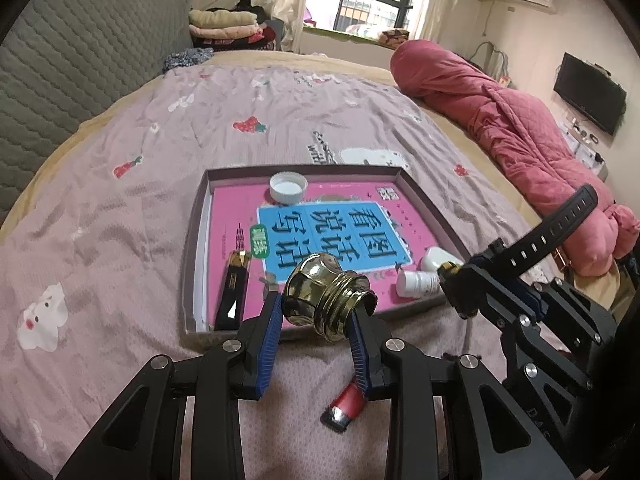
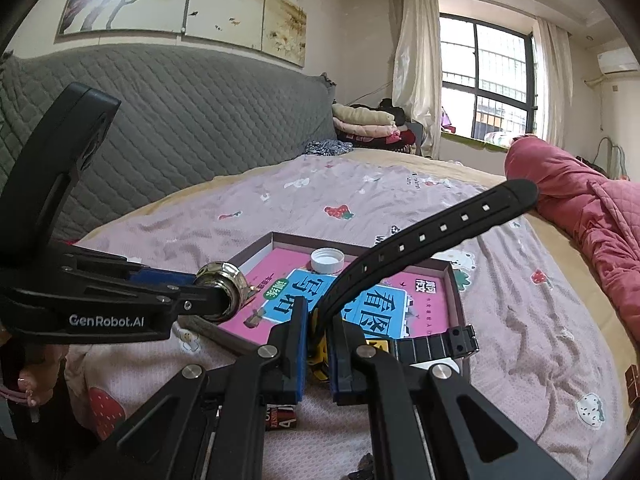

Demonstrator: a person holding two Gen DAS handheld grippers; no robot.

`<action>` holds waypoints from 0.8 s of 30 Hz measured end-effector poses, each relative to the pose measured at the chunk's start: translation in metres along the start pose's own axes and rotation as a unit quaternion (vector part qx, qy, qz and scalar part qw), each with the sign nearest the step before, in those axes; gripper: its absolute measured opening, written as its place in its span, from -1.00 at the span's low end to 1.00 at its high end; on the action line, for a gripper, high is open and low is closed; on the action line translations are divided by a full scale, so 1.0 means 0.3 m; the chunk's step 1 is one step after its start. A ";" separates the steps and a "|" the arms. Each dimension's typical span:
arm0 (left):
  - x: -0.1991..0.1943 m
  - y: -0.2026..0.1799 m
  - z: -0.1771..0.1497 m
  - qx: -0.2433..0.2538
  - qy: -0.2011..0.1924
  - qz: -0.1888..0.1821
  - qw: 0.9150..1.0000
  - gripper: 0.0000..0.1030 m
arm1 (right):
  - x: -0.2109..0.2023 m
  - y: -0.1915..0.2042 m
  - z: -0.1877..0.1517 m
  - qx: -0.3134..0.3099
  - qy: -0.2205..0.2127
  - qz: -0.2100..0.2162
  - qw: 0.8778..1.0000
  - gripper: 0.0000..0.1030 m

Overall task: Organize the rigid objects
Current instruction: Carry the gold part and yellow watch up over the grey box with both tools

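My left gripper [image 1: 316, 312] is shut on a shiny gold metal cap [image 1: 320, 292], held just above the near edge of a shallow box tray [image 1: 196, 248] that has a pink book [image 1: 344, 232] in it. My right gripper [image 2: 320, 340] is shut on a black and yellow wristwatch [image 2: 420, 240], its strap sticking up over the tray's right side. It also shows in the left wrist view [image 1: 464, 284]. In the tray lie a white lid [image 1: 288, 187], a black lighter-like case [image 1: 234, 292] and two white bottles [image 1: 418, 282].
A red lighter [image 1: 346, 406] lies on the pink printed bedsheet [image 1: 120, 208] under my left gripper. A rolled pink quilt [image 1: 500, 120] lies at the right. A grey padded headboard [image 2: 200, 120] and folded clothes [image 2: 368, 124] are at the far side. A small dark box [image 2: 632, 384] sits at the bed's right edge.
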State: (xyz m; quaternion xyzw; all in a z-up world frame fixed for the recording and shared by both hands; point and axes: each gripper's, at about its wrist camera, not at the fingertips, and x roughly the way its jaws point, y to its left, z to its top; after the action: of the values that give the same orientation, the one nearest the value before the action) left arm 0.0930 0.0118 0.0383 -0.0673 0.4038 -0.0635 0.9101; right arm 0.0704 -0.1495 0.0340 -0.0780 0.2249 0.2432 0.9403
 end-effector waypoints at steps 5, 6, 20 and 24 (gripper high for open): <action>0.009 -0.003 0.042 0.009 -0.011 0.005 1.000 -0.37 | -0.004 -0.028 0.014 0.008 -0.015 -0.010 1.000 -0.83; 0.013 -0.004 0.051 0.011 -0.013 0.008 1.000 -0.37 | 0.000 -0.033 0.015 0.010 -0.015 -0.012 1.000 -0.83; 0.131 0.047 0.089 0.009 0.008 0.028 1.000 -0.37 | 0.145 -0.069 0.064 0.004 -0.018 -0.035 0.999 -0.83; 0.181 0.055 0.085 0.013 0.016 0.037 0.999 -0.37 | 0.207 -0.078 0.056 0.006 -0.001 -0.027 1.000 -0.83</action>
State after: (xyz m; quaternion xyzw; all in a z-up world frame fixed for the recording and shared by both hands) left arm 0.1492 0.0205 0.0131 -0.0394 0.4197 -0.0359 0.9061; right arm 0.1369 -0.1392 0.0211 -0.0778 0.2231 0.2161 0.9474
